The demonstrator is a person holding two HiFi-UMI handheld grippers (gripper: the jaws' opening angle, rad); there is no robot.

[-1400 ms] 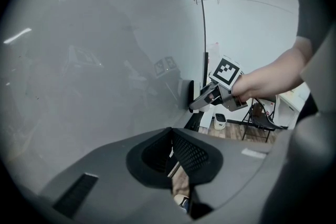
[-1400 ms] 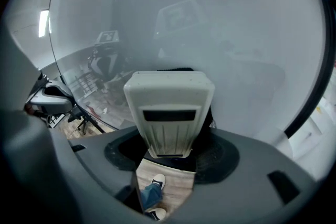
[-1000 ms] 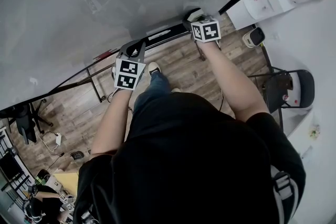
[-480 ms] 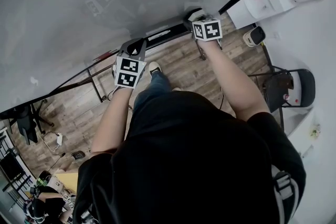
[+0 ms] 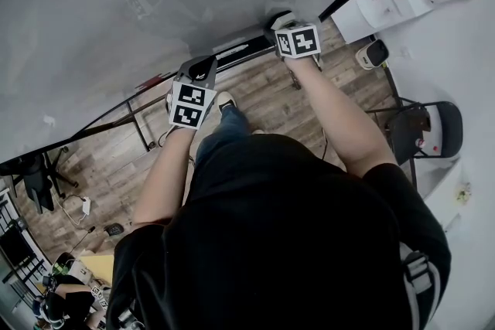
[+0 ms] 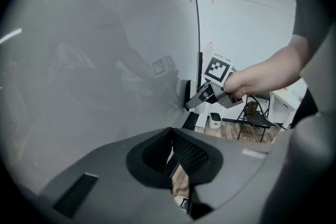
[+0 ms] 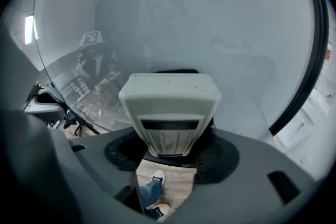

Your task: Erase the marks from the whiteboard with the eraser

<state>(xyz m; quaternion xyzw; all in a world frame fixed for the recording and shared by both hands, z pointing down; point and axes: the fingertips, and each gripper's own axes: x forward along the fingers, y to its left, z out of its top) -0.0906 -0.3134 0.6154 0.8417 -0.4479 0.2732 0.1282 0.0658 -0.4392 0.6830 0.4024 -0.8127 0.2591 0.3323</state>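
The whiteboard [image 5: 116,11] is a big grey glossy sheet filling the top of the head view; I can make out no marks on it, only reflections. A cream eraser [image 7: 169,107] sits between the jaws of my right gripper [image 7: 169,150], its far face against the whiteboard [image 7: 226,18]. From above, the right gripper [image 5: 281,24] is at the board's lower right, near the black frame edge [image 7: 311,60]. My left gripper [image 5: 199,72] hangs lower left, off the board, jaws together on nothing. In the left gripper view [image 6: 173,157] the eraser [image 6: 184,95] touches the board.
A black tray ledge [image 5: 236,52] runs along the board's bottom edge, on a stand with metal legs [image 5: 143,131]. On the wooden floor are a folding chair [image 5: 433,131] and a small white device [image 5: 373,54]. My shoe [image 5: 226,100] is below the board.
The right gripper with the eraser has slid a little left along the board. The left gripper has hardly moved.
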